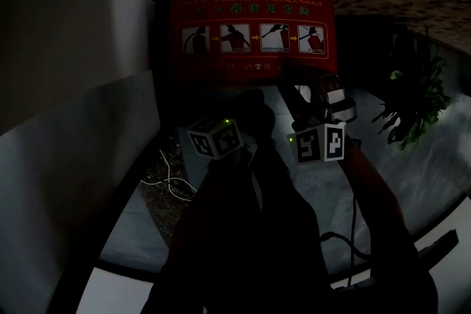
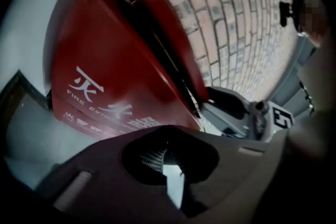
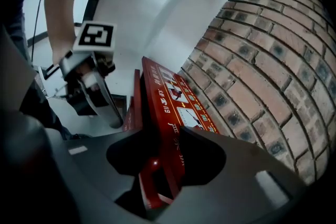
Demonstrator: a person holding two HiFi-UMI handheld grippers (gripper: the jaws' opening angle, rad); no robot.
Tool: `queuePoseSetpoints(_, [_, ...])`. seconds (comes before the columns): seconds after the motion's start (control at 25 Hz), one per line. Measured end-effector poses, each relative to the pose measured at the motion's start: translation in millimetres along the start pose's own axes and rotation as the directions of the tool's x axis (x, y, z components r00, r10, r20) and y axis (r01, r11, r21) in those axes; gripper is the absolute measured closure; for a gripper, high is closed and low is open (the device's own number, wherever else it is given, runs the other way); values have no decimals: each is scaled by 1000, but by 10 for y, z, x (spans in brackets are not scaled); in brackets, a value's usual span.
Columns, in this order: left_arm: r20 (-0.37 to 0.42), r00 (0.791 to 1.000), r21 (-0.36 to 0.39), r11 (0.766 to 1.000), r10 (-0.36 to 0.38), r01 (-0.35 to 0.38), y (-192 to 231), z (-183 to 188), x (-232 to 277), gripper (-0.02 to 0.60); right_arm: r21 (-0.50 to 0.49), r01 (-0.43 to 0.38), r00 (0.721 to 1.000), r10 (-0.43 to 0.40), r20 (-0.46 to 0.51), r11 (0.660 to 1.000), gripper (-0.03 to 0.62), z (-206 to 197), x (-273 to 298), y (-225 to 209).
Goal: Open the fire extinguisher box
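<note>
Red metal fire extinguisher box (image 2: pixel 105 86) sits agst brick wall (image 3: pixel 262 71). Its picture-printed red lid (image 3: pixel 178 107) is part-raised, pinched in right gripper (image 3: pixel 157 162). Left gripper (image 2: pixel 168 159) by box front is nearly closed & empty. Remaining, prob.: swing lid fully up.

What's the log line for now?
right gripper: shut on red metal lid | left gripper: shut, empty | red fire extinguisher box: ajar

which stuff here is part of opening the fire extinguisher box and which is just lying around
Job: fire extinguisher box, its lid, right gripper shut on the lid, left gripper.
Lying about: plant, white cable on the ground.
</note>
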State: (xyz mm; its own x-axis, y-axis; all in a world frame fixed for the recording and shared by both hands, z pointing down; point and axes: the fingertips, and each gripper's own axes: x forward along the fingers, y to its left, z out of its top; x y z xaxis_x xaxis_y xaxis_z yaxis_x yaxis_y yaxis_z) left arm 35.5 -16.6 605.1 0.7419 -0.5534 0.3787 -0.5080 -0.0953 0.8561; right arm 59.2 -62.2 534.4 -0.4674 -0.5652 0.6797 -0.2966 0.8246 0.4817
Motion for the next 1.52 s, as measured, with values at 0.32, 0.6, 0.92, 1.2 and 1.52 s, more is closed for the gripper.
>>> queuePoseSetpoints(0.32, [53, 999, 40, 999, 2, -4, 153, 339, 250, 578, 18, -33, 999, 33, 3, 999, 441, 52, -56, -44])
queuePoseSetpoints(0.6, [30, 999, 45, 999, 14, -15, 120, 320, 248, 578, -17, -28, 999, 29, 46, 999, 454, 209, -239, -186])
queuePoseSetpoints(0.92, [20, 998, 53, 997, 59, -60, 161, 265, 238, 578, -67, 31, 994, -24, 103, 997, 457, 376, -384, -385])
queuePoseSetpoints(1.2, [3, 995, 56, 994, 98, -98, 234, 277, 286, 578, -119, 118, 981, -97, 169, 986, 454, 595, -421, -816])
queuePoseSetpoints(1.52, [-4, 993, 50, 992, 119, -119, 209, 274, 283, 578, -145, 179, 964, -144, 226, 973, 457, 756, -432, -1272])
